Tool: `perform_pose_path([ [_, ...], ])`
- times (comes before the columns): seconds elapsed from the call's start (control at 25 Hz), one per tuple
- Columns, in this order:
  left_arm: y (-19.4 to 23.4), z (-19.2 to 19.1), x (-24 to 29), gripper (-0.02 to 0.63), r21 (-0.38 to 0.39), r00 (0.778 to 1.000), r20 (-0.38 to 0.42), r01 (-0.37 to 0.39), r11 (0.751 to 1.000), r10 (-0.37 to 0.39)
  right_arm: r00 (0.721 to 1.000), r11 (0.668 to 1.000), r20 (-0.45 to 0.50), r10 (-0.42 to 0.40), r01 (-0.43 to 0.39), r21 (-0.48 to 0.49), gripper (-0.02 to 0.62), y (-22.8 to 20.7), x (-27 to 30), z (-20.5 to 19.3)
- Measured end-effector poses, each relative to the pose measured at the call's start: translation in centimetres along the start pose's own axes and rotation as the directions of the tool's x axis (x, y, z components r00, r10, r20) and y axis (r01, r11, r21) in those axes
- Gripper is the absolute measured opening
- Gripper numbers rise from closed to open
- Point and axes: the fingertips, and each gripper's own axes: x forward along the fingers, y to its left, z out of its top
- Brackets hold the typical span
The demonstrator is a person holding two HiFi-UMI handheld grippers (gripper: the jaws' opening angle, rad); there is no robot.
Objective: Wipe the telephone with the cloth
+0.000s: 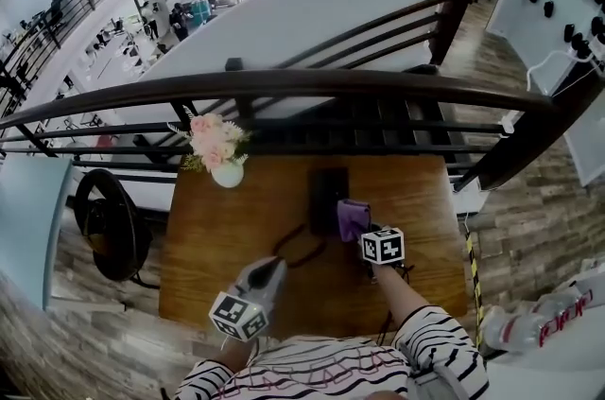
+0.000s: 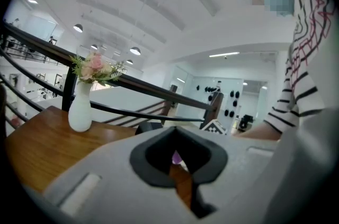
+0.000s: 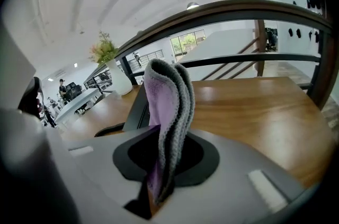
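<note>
A black telephone (image 1: 326,188) lies on the wooden table (image 1: 217,228), its coiled cord (image 1: 295,248) trailing toward me. My right gripper (image 1: 365,233) is shut on a folded purple and grey cloth (image 1: 353,218) (image 3: 168,112), held at the telephone's near right corner. In the right gripper view the cloth stands up between the jaws, with the telephone's dark edge (image 3: 139,106) just behind it. My left gripper (image 1: 273,265) hovers over the table's near left part, apart from the telephone, jaws together with nothing in them. In the left gripper view the telephone (image 2: 150,125) shows ahead.
A white vase of pink flowers (image 1: 223,154) (image 2: 82,104) stands at the table's far left corner. A dark railing (image 1: 312,86) runs along the far edge, with a drop to a lower floor beyond. A black round object (image 1: 112,223) sits left of the table.
</note>
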Motion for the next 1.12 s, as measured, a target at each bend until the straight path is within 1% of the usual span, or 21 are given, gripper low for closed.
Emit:
perform_pose_path([
  [0.12,-0.3,-0.1,0.1,0.000,-0.001,1.000,-0.002,0.008,1.000,-0.008,1.000,1.000,0.002,-0.029,0.029,0.012,0.054,-1.1,-1.0,-0.3],
  [0.24,-0.3,-0.1,0.2,0.000,0.000,1.000,-0.001,0.015,1.000,-0.015,0.999,0.999,0.011,-0.037,0.037,0.019,0.054,-1.2,-1.4,-0.2],
  [0.44,-0.2,0.1,-0.3,0.000,0.000,1.000,0.004,0.015,1.000,-0.015,0.999,0.999,0.032,-0.031,0.030,0.030,0.054,-0.1,-1.9,0.0],
  [0.56,-0.1,0.3,-1.1,0.000,0.001,1.000,0.010,0.009,1.000,-0.009,0.997,0.999,0.068,-0.024,0.021,0.044,0.054,1.1,-3.0,0.6],
  [0.84,0.2,0.9,-3.8,0.000,0.018,0.999,0.033,0.023,1.000,-0.024,0.977,0.997,0.213,-0.009,-0.008,0.080,0.054,6.2,-7.4,1.7],
  [1.0,-0.4,0.8,-5.8,0.000,0.026,0.997,0.039,0.060,0.998,-0.061,0.957,0.993,0.290,-0.014,-0.021,0.115,0.054,9.8,-10.6,0.8],
  [1.12,-0.9,0.6,-7.5,0.000,0.033,0.994,0.039,0.100,0.994,-0.101,0.942,0.992,0.336,-0.029,-0.015,0.128,0.054,12.7,-13.1,-0.3],
])
